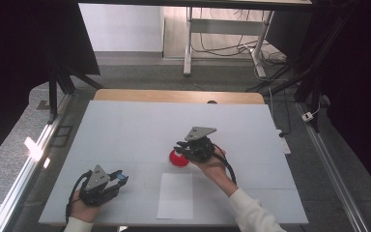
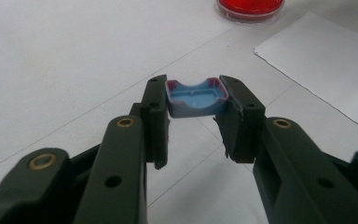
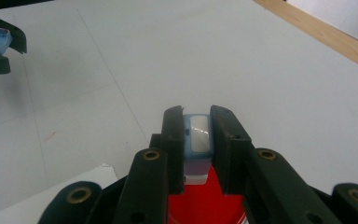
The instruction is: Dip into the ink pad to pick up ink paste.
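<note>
Paper comes first: a white sheet (image 1: 175,195) lies flat at the table's (image 1: 125,125) near edge, about midway along it, its long axis running from near edge to far edge.

Left of the sheet, close to the near left corner, the left gripper (image 1: 118,180) rests low over the white surface in a hand (image 1: 84,205) with a white sleeve. Its jaws stand narrow and clamp a small blue cap (image 2: 196,97), a shallow open tray with reddish stain along its rim. In the left gripper view the cap's hollow side faces up and toward the camera, and its long axis spans from one jaw to the other. The cap hangs clear of the table.

Beyond the sheet's far edge, near the table's middle, the right gripper (image 3: 196,135) hovers over a round red dish (image 1: 178,158), a clear-rimmed petri dish with red filling (image 2: 249,9). Its jaws are drawn close on a slim blue block with a pale window (image 3: 199,140), pressed on both flanks. The block's long axis runs along the jaws, pointing away from the hand; its lower end sits over the red filling, though contact cannot be judged. The gripper's body covers part of the dish from above.

Past the dish the surface runs bare to a wooden strip (image 1: 178,95) along the far edge.
</note>
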Demonstrator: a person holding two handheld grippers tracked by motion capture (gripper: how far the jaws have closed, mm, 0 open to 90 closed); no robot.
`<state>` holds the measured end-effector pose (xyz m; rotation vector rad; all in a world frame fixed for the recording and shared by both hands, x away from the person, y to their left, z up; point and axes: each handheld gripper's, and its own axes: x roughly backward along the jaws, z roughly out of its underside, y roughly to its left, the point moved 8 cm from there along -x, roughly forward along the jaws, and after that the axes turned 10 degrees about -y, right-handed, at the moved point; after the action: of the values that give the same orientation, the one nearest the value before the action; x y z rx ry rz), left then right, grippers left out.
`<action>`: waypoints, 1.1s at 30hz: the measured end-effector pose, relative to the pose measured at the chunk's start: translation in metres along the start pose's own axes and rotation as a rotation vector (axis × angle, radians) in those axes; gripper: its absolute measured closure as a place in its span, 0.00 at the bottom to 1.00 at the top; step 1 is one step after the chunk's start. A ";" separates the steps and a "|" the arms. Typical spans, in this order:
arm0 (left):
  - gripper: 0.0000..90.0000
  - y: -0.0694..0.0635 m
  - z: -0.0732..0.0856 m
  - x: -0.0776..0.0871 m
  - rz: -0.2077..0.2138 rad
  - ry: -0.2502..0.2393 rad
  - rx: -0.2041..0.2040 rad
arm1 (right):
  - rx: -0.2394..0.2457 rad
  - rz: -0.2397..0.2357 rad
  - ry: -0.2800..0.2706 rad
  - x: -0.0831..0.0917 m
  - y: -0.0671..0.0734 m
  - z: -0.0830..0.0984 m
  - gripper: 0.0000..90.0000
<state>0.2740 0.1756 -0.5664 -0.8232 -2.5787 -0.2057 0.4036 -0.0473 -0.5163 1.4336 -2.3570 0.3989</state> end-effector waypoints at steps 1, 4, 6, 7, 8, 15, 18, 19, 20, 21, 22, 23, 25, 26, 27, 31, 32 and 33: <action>0.72 0.000 0.000 0.000 0.000 0.000 0.000 | -0.001 -0.004 0.006 -0.001 0.001 0.001 0.83; 0.72 0.000 0.000 0.000 0.000 0.000 0.001 | -0.001 -0.011 0.025 -0.003 0.001 0.005 0.83; 0.72 0.000 0.000 0.000 -0.001 0.000 0.002 | -0.002 -0.013 0.029 -0.005 0.001 0.006 0.83; 0.72 0.000 0.000 0.000 0.000 0.001 0.001 | -0.005 -0.014 0.031 -0.005 0.001 0.007 0.83; 0.72 0.000 0.000 0.000 0.000 0.001 0.001 | -0.003 -0.012 0.036 -0.005 0.001 0.007 0.83; 0.72 0.000 0.001 0.000 0.001 0.003 0.001 | -0.007 -0.010 0.044 -0.007 -0.001 0.010 0.83; 0.72 0.000 0.001 0.000 0.002 0.003 0.001 | -0.007 -0.007 0.059 -0.009 -0.002 0.013 0.83; 0.72 0.000 0.001 0.000 0.001 0.003 0.001 | -0.007 -0.007 0.060 -0.009 -0.002 0.014 0.83; 0.72 0.000 0.001 0.000 0.001 0.003 0.002 | -0.008 -0.006 0.063 -0.010 -0.002 0.015 0.83; 0.72 0.000 0.001 0.000 0.000 0.003 0.002 | -0.008 -0.006 0.064 -0.010 -0.002 0.016 0.83; 0.72 0.001 0.001 0.000 0.001 0.003 0.002 | -0.011 -0.006 0.063 -0.010 -0.002 0.016 0.83; 0.72 0.001 0.001 0.000 0.001 0.004 0.002 | -0.012 -0.007 0.064 -0.011 -0.002 0.016 0.83; 0.72 0.001 0.001 0.000 0.001 0.003 0.003 | -0.010 -0.007 0.065 -0.011 -0.002 0.017 0.83; 0.72 0.000 0.001 0.000 0.001 0.002 0.002 | -0.010 -0.006 0.068 -0.011 -0.002 0.017 0.83; 0.72 0.000 0.001 0.000 0.001 0.002 0.003 | -0.010 -0.005 0.068 -0.011 -0.002 0.017 0.83; 0.72 0.000 0.001 0.000 0.001 0.003 0.003 | -0.006 -0.001 0.078 -0.012 -0.001 0.018 0.83; 0.72 0.000 0.001 0.000 0.001 0.003 0.002 | -0.007 -0.005 0.076 -0.012 -0.001 0.018 0.83; 0.72 0.000 0.001 0.000 0.001 0.003 0.002 | -0.006 -0.008 0.079 -0.013 -0.001 0.019 0.83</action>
<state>0.2738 0.1764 -0.5671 -0.8230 -2.5751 -0.2037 0.4069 -0.0451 -0.5390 1.3977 -2.2879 0.4376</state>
